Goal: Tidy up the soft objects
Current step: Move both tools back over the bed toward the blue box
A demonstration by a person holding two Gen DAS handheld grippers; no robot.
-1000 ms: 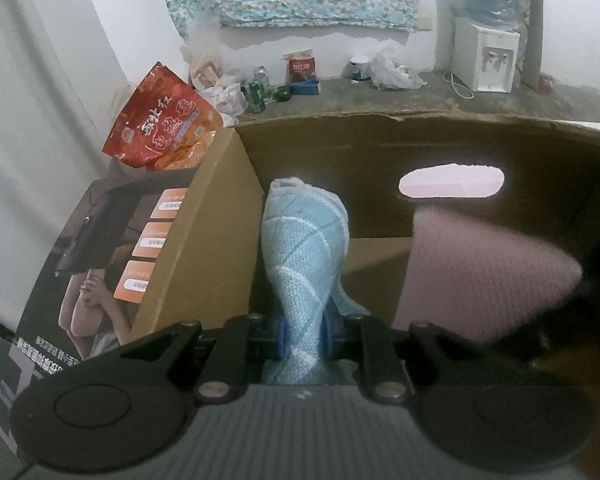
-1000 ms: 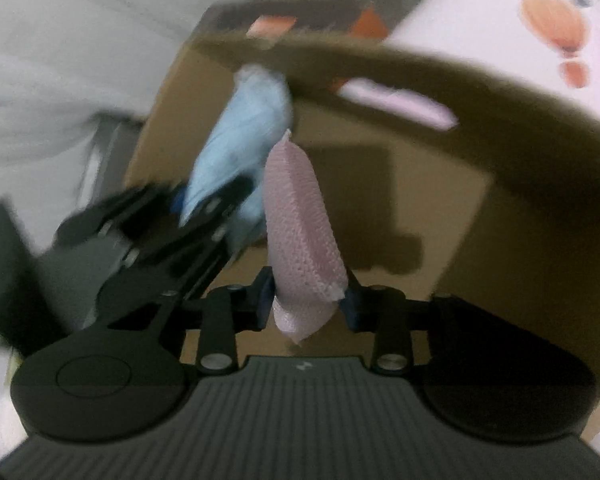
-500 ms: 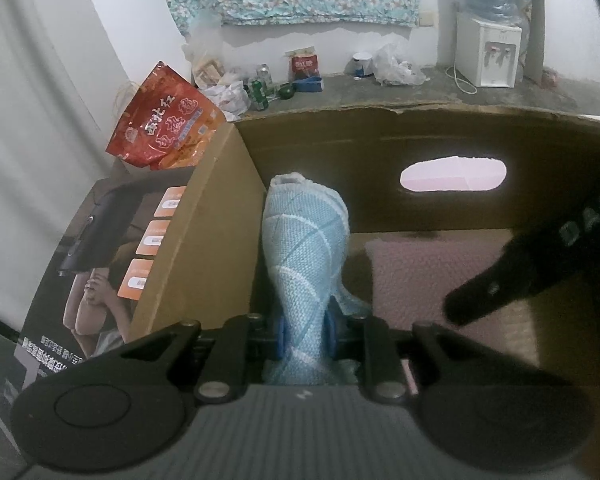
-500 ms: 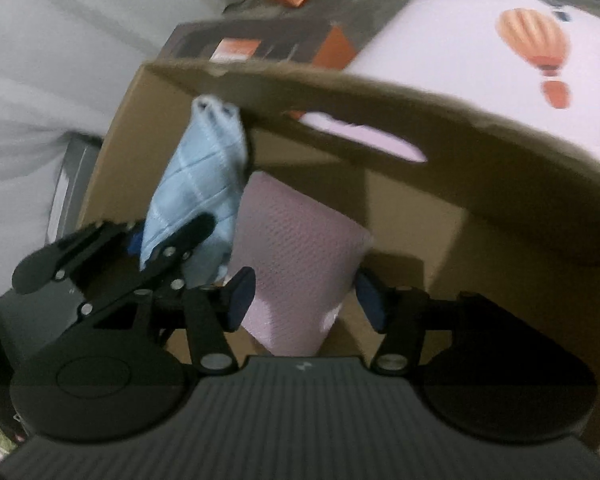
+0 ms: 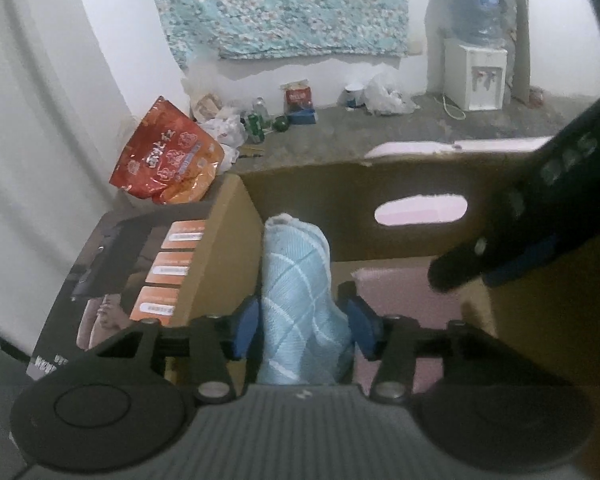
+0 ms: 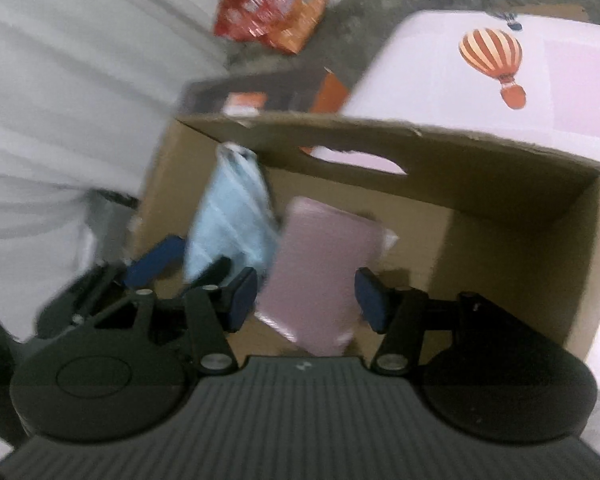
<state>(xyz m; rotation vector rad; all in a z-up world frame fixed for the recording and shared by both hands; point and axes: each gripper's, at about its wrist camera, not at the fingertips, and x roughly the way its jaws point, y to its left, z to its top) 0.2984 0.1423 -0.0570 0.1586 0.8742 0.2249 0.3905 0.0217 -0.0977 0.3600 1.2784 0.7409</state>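
Note:
A blue checked towel (image 5: 296,300) stands upright against the left wall of the open cardboard box (image 5: 340,196). My left gripper (image 5: 302,328) straddles it. Its jaws are opening, and the blue pads (image 5: 246,328) stand just off the cloth on either side. A folded pink cloth (image 6: 320,264) lies slanted on the box floor beside the towel (image 6: 228,216). My right gripper (image 6: 306,300) hovers over the pink cloth, open, with a gap on each side of it. In the left wrist view the pink cloth (image 5: 404,288) lies under a right gripper finger (image 5: 468,264).
A dark printed carton (image 5: 140,272) sits against the box's left side, with a red snack bag (image 5: 164,160) behind it. A pink-white surface with a balloon print (image 6: 492,56) lies beyond the box's far wall (image 6: 460,148). A water dispenser (image 5: 476,72) and floor clutter line the back wall.
Both pairs of jaws have spread and let go of their cloths. The pink cloth has dropped and now lies slanted in the box. Both grippers have drawn up and back a little.

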